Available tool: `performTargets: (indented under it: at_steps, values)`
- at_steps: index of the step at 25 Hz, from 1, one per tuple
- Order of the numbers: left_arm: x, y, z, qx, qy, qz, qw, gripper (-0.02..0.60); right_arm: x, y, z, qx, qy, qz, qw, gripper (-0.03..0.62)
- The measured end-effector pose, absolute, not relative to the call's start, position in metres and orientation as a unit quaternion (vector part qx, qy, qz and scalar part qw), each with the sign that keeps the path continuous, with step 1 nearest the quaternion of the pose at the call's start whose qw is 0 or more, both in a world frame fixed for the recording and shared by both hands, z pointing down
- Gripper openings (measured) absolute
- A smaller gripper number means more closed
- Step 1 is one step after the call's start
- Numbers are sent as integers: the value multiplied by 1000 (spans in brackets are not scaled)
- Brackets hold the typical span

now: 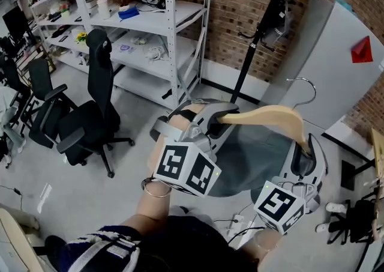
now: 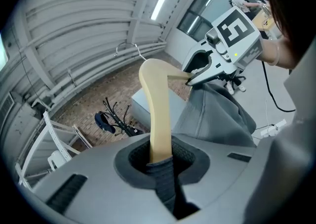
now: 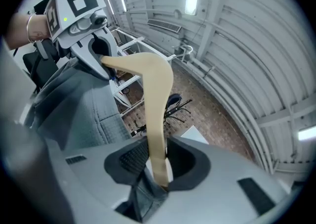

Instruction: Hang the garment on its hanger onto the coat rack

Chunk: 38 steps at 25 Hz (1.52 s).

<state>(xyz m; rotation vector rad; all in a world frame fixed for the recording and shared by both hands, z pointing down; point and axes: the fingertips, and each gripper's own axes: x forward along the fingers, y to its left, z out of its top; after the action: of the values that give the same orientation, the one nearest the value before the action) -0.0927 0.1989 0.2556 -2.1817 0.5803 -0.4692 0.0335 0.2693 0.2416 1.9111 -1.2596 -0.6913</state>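
Near the coat rack — left gripper, right gripper, jaws tight on hanger ends

Grey garment on pale wooden hanger

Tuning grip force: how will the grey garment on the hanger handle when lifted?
Garment likely floppy: it sags in folds below the hanger. Probably won't slip: left gripper and right gripper appear to pinch fabric with the wood. May swing.

No text, number or brand is legible; the left cube and right cube bear only black-and-white square markers.
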Motion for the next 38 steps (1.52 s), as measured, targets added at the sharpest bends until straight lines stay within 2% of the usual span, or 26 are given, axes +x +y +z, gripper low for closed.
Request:
performTargets:
  at_steps: [11, 38]
  values:
    - [-61, 162, 269, -864, 241, -197, 396, 40, 67, 228, 251, 734, -498, -275, 371, 109]
    - [53, -118, 265, -865, 228, -171, 413, 40, 179, -49, 251, 750, -481, -262, 372, 109]
